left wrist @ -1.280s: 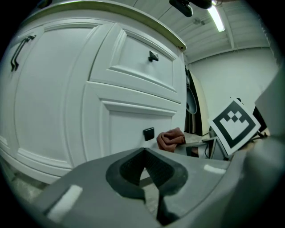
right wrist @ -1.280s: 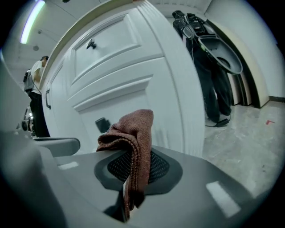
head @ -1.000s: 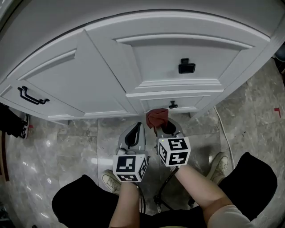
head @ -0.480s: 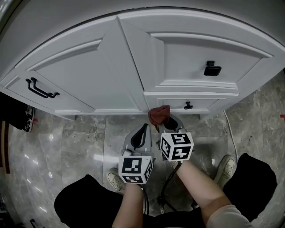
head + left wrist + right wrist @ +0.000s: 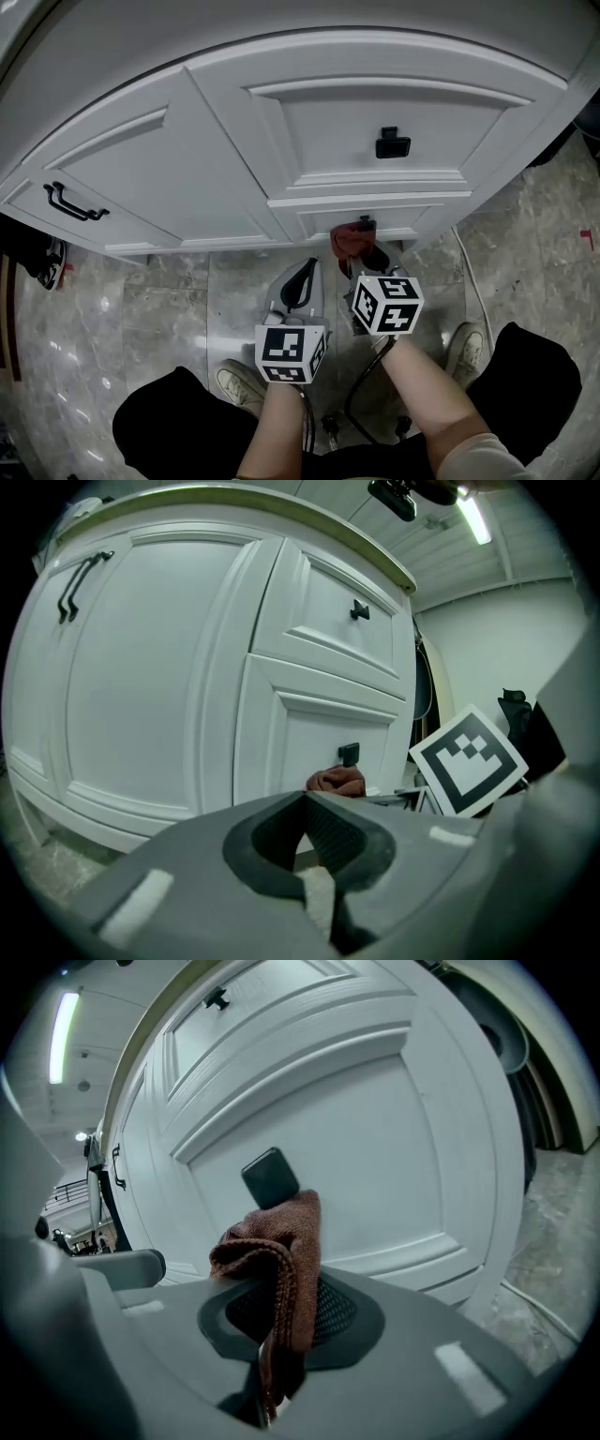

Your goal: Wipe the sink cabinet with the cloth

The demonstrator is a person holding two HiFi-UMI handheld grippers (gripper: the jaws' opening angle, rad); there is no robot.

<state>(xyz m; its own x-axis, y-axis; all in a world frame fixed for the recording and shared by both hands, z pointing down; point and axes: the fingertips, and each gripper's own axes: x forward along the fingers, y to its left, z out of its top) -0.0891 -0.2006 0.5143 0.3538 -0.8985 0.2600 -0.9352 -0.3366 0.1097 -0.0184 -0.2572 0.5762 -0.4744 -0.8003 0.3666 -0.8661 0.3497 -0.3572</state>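
Note:
The white sink cabinet (image 5: 309,141) curves across the head view, with panelled doors and drawers. My right gripper (image 5: 361,253) is shut on a reddish-brown cloth (image 5: 352,239), which sits against the lower drawer front just below its small black knob (image 5: 365,222). In the right gripper view the cloth (image 5: 281,1269) bunches up out of the shut jaws right below that knob (image 5: 270,1177). My left gripper (image 5: 302,281) hangs beside it to the left, shut and holding nothing, a little short of the cabinet base. The cloth (image 5: 336,780) also shows in the left gripper view.
A black square pull (image 5: 393,142) is on the upper drawer and a black bar handle (image 5: 70,202) on the left door. Grey marble floor (image 5: 141,319) lies below. A cable (image 5: 473,281) runs along the floor at right. The person's shoes (image 5: 464,347) stand near.
The right gripper with the cloth has moved forward to the lower drawer front by its knob. The head view swung right, then back left.

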